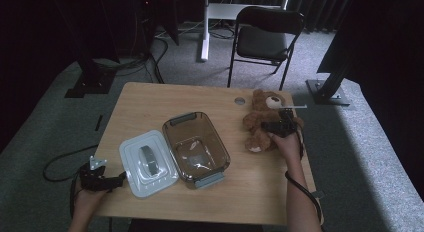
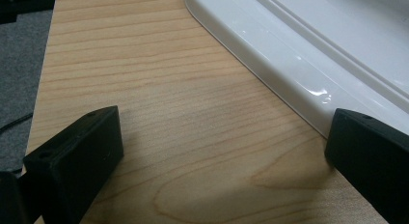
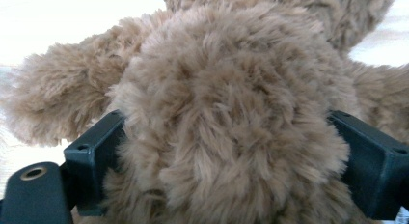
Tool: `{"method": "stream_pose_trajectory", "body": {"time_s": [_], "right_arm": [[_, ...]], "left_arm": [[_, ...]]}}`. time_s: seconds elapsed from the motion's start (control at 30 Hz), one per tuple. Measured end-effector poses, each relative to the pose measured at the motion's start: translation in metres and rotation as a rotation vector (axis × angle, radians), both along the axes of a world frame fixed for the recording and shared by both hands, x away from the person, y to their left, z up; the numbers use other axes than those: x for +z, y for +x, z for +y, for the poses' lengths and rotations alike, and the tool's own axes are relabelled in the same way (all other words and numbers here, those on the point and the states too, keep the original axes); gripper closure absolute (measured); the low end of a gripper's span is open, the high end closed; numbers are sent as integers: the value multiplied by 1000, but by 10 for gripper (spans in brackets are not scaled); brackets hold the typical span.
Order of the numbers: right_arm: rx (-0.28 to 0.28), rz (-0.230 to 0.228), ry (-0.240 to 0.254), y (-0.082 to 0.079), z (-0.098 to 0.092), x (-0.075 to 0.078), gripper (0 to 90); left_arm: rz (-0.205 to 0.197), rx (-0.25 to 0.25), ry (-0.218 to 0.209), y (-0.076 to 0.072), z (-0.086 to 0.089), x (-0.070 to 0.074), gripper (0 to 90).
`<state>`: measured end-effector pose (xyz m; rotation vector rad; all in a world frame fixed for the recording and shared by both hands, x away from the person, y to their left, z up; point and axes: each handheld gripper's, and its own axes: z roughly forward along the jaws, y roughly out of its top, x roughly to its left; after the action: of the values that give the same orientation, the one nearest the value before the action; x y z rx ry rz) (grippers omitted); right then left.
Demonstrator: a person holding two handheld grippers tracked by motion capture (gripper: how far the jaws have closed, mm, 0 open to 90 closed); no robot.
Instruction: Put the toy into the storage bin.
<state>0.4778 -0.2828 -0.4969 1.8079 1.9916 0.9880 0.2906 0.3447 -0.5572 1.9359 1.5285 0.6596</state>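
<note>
The counter (image 1: 210, 99) carries 3 things, and the clear container (image 1: 196, 148) is taken as the landmark. The white lid (image 1: 147, 163) lies flat, touching its left side; the teddy bear (image 1: 264, 120) lies to its right, apart from it, near the counter's far right edge.

The right tongs (image 1: 281, 123) are closed around the bear's soft body, with fur bulging between the jaws. Only plush may be pinched, so the bear could slip out or swing when lifted. It also looks bulky for the container, and a limb could be caught on the rim.

The left tongs (image 1: 111, 180) are spread and hold nothing, just beside the lid's near left edge. The lid could be pushed against the container if it is bumped.
</note>
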Motion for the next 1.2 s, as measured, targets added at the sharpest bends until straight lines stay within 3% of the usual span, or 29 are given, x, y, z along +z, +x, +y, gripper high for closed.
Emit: {"method": "stream_pose_trajectory", "body": {"time_s": [0.27,0.37,0.5,0.67,0.7,0.8,1.0,1.2], "right_arm": [[11,-12,-25,-2,6,-6,104],[16,-14,-40,-2,8,-6,143],[36,-6,-76,-3,11,-2,277],[29,-39,-89,-8,11,1,436],[19,-55,-90,-11,10,5,525],[26,-81,-91,-16,9,10,594],[60,-122,-101,-27,14,26,625],[46,-157,-107,-37,16,45,627]], "left_arm": [[0,0,0,0,0,0,5],[0,0,0,0,0,0,5],[0,0,0,0,0,0,5],[0,0,0,0,0,0,5],[0,0,0,0,0,0,5],[0,0,0,0,0,0,5],[0,0,0,0,0,0,5],[0,0,0,0,0,0,5]]}}
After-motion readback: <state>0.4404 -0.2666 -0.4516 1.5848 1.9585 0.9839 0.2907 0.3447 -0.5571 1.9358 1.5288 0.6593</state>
